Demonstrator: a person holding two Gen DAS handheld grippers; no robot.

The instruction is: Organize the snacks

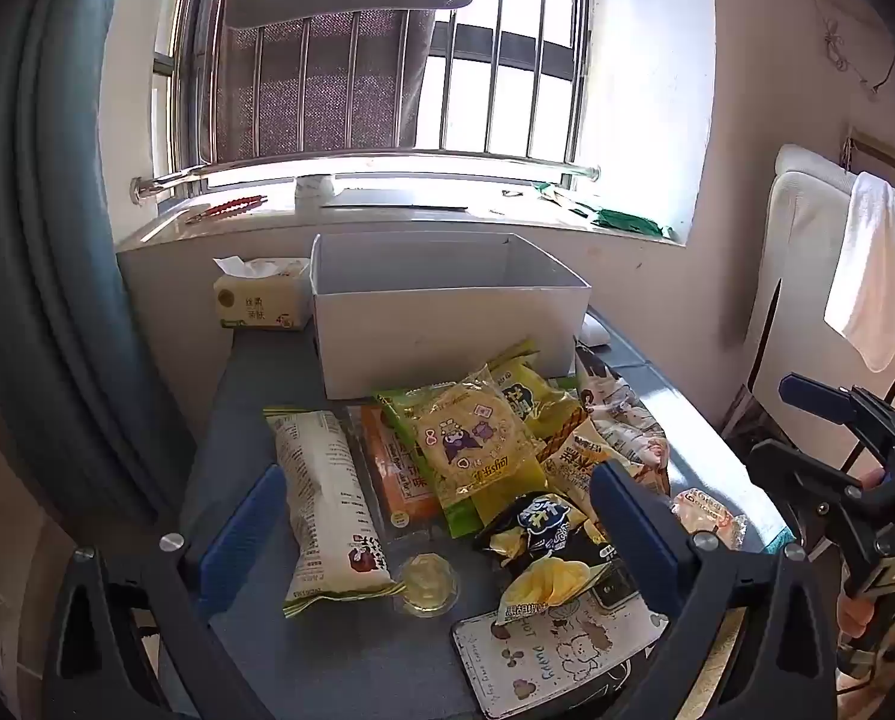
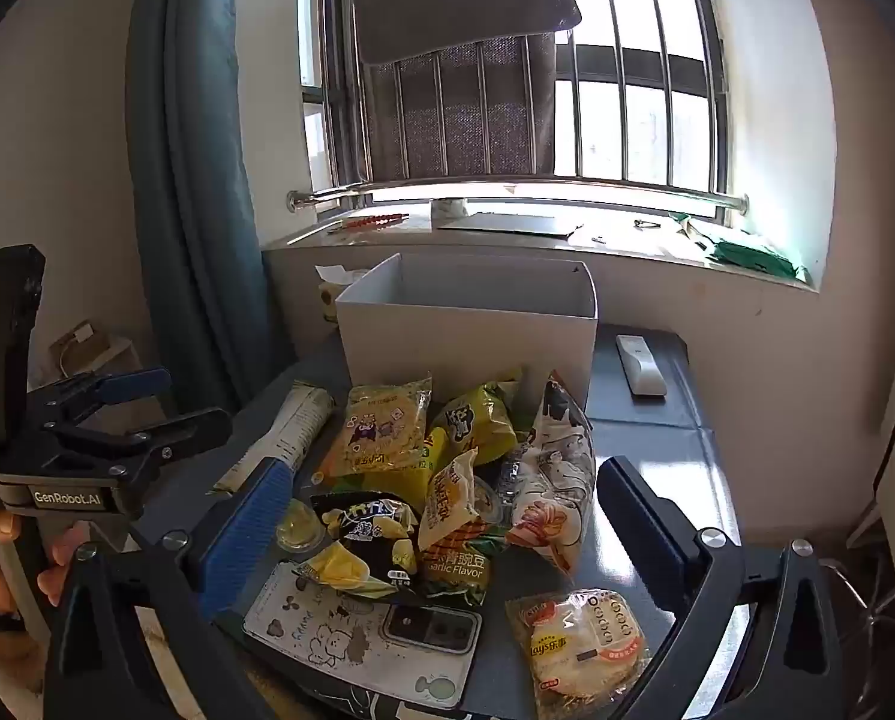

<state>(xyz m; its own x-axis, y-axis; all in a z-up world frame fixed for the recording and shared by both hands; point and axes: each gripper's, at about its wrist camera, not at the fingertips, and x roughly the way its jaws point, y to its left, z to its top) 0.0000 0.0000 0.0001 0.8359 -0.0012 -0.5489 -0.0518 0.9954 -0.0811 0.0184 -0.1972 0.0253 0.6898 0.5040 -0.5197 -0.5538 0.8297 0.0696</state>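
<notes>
A: What stood on the grey tabletop?

B: The largest thing was a white open-topped box, set at the far edge below the window sill. A tissue pack sat just beside its left wall, and a white remote lay near the far right corner.

A: And the snacks?

B: They lay in a loose heap in front of the box, on the tabletop, none inside the box as far as the views showed. A long white-and-green packet lay along the left side of the heap. A yellow cartoon-printed bag rested on top toward the box, and a black-and-yellow crisp bag sat nearer the front edge, partly over a phone in a doodled case. A Lay's packet lay apart near the front right, and a small clear jelly cup stood beside the long packet.

A: How were the grippers?

B: The left gripper hovered over the front of the heap, its blue-padded fingers spread wide and holding nothing. The right gripper hung likewise above the heap, fingers apart and empty, touching none of the packets.
</notes>
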